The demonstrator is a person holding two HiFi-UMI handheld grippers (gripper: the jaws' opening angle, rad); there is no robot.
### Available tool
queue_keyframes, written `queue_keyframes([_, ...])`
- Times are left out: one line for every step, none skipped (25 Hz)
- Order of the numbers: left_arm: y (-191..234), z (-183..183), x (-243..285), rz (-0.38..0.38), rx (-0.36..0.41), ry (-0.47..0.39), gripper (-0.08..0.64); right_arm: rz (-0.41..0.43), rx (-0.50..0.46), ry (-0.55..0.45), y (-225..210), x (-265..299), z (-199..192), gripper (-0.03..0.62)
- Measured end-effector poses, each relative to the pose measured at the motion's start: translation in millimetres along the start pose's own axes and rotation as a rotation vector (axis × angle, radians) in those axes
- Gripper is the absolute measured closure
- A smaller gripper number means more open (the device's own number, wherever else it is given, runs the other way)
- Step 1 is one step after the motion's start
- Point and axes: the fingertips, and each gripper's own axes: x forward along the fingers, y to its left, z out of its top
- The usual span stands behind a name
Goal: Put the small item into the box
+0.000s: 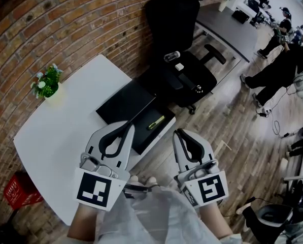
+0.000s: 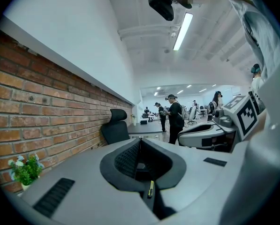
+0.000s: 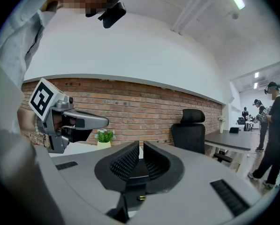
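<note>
Head view shows both tools drawn back near my body, short of the black box [image 1: 122,105], which lies open at the edge of the white table [image 1: 65,126]. My left gripper [image 1: 125,127] has its fingers pressed together on nothing. My right gripper [image 1: 179,132] is closed to a thin slit and also empty. I judge they hang back because the small item [image 1: 156,122], a slim yellow-green stick, already lies inside the box's dark tray.
</note>
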Motion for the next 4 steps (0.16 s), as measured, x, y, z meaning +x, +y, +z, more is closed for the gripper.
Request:
queue_keyframes([0.1,0.3,0.6,0.000,0.000,0.001,0.540,0.000,0.000,0.000,-0.6,0.2,0.4,0.535])
queue_keyframes([0.3,0.8,1.4,0.001,0.001,0.002,0.540,0.000,-0.001,0.001,-1.3,0.4,0.9,0.535])
queue_keyframes([0.4,1.4,2.2,0.001,0.002,0.003,0.540,0.000,-0.002,0.002,-2.1,0.7,1.5,0.535])
queue_keyframes([0.5,2.1,3.1,0.002,0.003,0.004,0.540,0.000,-0.002,0.003,-3.0,0.9,2.0,0.535])
